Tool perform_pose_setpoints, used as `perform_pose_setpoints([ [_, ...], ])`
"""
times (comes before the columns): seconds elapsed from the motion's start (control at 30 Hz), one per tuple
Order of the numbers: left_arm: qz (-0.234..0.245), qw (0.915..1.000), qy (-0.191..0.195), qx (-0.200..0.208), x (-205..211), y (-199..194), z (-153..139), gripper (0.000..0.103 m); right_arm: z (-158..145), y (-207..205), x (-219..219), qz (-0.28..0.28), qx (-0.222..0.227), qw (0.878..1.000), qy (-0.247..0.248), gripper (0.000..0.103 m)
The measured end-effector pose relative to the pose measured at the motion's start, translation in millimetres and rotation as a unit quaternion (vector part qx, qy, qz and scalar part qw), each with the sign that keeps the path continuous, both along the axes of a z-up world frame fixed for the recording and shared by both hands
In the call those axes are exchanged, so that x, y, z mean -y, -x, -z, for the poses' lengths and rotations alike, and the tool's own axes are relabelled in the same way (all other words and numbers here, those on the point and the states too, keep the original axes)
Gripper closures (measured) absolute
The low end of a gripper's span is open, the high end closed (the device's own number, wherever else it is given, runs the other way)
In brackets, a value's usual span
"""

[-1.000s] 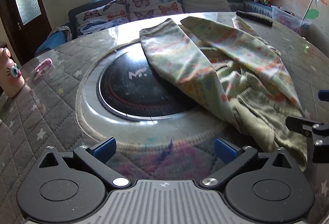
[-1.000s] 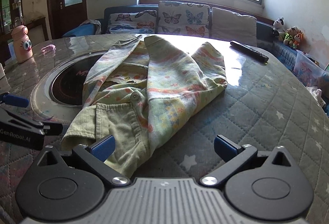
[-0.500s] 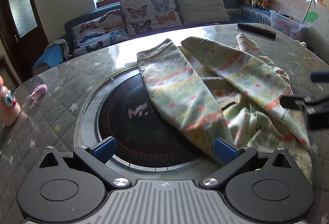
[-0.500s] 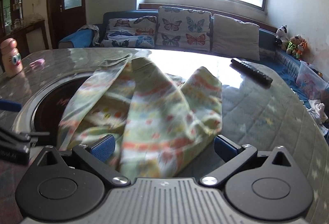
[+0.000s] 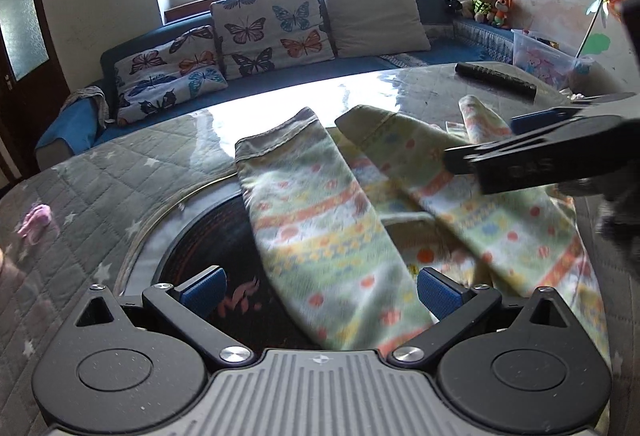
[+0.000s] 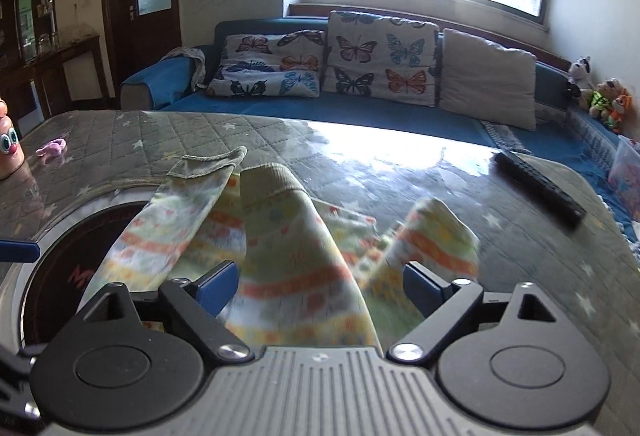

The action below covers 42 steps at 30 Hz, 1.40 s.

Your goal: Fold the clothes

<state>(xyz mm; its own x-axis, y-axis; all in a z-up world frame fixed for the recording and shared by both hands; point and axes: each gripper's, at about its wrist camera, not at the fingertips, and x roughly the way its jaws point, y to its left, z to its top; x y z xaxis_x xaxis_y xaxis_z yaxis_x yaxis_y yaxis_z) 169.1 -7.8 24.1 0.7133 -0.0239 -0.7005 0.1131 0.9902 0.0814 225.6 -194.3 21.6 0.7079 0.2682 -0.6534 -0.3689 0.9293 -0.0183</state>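
Observation:
A pale green patterned garment (image 5: pixel 320 220) with two long legs lies on the round quilted table (image 5: pixel 120 164), partly over a dark round inset (image 5: pixel 208 236). My left gripper (image 5: pixel 320 290) is open, its blue pads on either side of the nearer leg, just above it. My right gripper (image 6: pixel 320 284) is open over the other leg (image 6: pixel 296 236) and also shows at the right of the left wrist view (image 5: pixel 520 140). Neither grips the cloth.
A black remote (image 6: pixel 540 188) lies at the table's far right. A small pink item (image 5: pixel 34 222) and a pink toy figure (image 6: pixel 8 144) sit at the left. A blue sofa with butterfly cushions (image 5: pixel 272 24) stands behind the table.
Both grippers have moved forward over the garment, from its waist end toward the leg ends. The garment itself looks unmoved. Both stay open.

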Motion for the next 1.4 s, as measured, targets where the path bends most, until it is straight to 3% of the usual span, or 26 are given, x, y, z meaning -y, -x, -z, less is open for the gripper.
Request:
perform_pose_setpoints([
  [0.2, 0.012, 0.9999, 0.0, 0.0, 6, -23, 4, 0.002, 13, -34, -12, -0.013, -0.015, 1.0, 0.001, 0.035],
  [0.27, 0.015, 0.9999, 0.002, -0.003, 8, -30, 8, 0.007, 19, -41, -11, -0.015, -0.025, 1.0, -0.002, 0.054],
  [0.3, 0.018, 0.9998, 0.004, -0.005, 9, -32, 10, 0.013, 20, -43, -10, -0.015, -0.028, 0.999, -0.006, 0.059],
  [0.33, 0.02, 0.9997, 0.006, -0.008, 9, -35, 12, 0.021, 21, -44, -8, -0.015, -0.031, 0.999, -0.01, 0.072],
  [0.43, 0.029, 0.9994, 0.01, -0.012, 11, -39, 16, 0.04, 20, -42, 2, -0.007, -0.034, 0.999, -0.026, 0.09],
  [0.47, 0.033, 0.9993, 0.01, -0.012, 11, -38, 17, 0.046, 17, -39, 6, -0.005, -0.03, 0.999, -0.029, 0.094],
  [0.53, 0.039, 0.9991, 0.011, -0.011, 10, -37, 18, 0.07, 11, -33, 14, 0.002, -0.02, 0.999, -0.036, 0.096],
  [0.63, 0.041, 0.9991, 0.011, -0.006, 9, -34, 18, 0.091, -2, -20, 30, 0.015, -0.005, 0.999, -0.046, 0.1],
  [0.87, 0.015, 0.9997, 0.011, 0.017, -4, -19, 7, 0.099, -22, 12, 71, 0.059, 0.01, 0.996, -0.059, 0.1],
  [1.1, -0.023, 0.999, 0.004, 0.037, -28, 8, -1, 0.1, -14, 7, 53, 0.029, 0.002, 0.999, -0.042, 0.09],
  [1.17, -0.029, 0.9989, 0.006, 0.037, -36, 15, -1, 0.1, -8, 1, 42, 0.018, 0.003, 0.999, -0.037, 0.065],
  [1.4, -0.026, 0.9995, -0.002, 0.021, -44, 12, 3, 0.095, 12, -37, 10, 0.0, -0.007, 1.0, -0.023, 0.058],
])
